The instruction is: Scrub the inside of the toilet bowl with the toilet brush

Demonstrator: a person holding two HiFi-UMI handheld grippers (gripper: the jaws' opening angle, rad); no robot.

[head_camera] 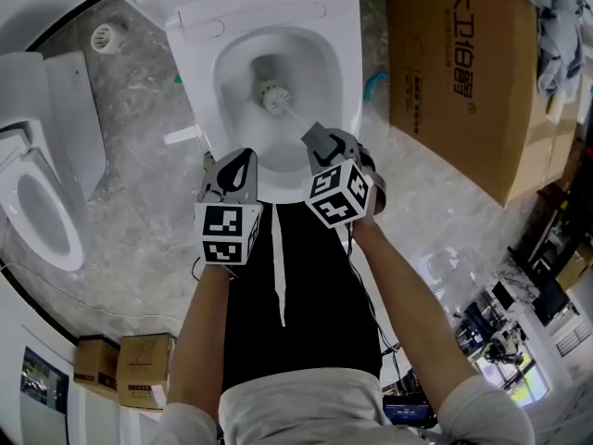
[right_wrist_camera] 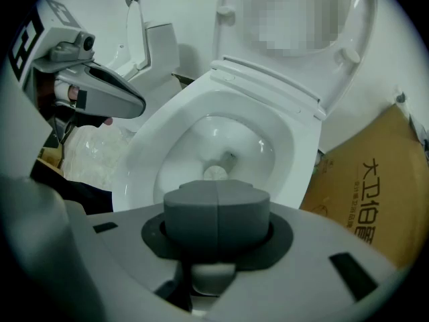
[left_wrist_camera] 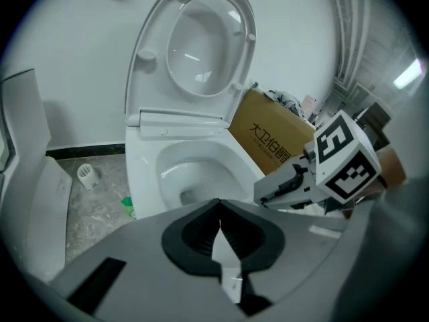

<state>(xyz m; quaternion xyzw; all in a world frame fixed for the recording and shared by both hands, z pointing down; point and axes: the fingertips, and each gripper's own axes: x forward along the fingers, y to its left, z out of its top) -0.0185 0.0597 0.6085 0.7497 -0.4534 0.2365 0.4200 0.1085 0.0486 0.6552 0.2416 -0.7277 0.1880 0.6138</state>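
Note:
The white toilet bowl (head_camera: 199, 82) stands open at the top of the head view, its lid (left_wrist_camera: 201, 45) raised against the wall. The toilet brush's white head (head_camera: 274, 95) sits low in the bowl near the drain, and it shows just past the jaws as the brush head (right_wrist_camera: 214, 174). My right gripper (head_camera: 320, 140) is over the bowl's front right and is shut on the brush handle (right_wrist_camera: 211, 274). My left gripper (head_camera: 243, 160) hovers above the front rim, shut and holding nothing. Each gripper shows in the other's view, the right gripper (left_wrist_camera: 268, 192) and the left gripper (right_wrist_camera: 127, 102).
A large cardboard box (head_camera: 463, 72) stands close to the toilet's right side. A second toilet (head_camera: 42, 211) is on the floor at the left, with a small white slotted cup (head_camera: 108, 35) behind it. Small cardboard boxes (head_camera: 139, 369) lie near my feet.

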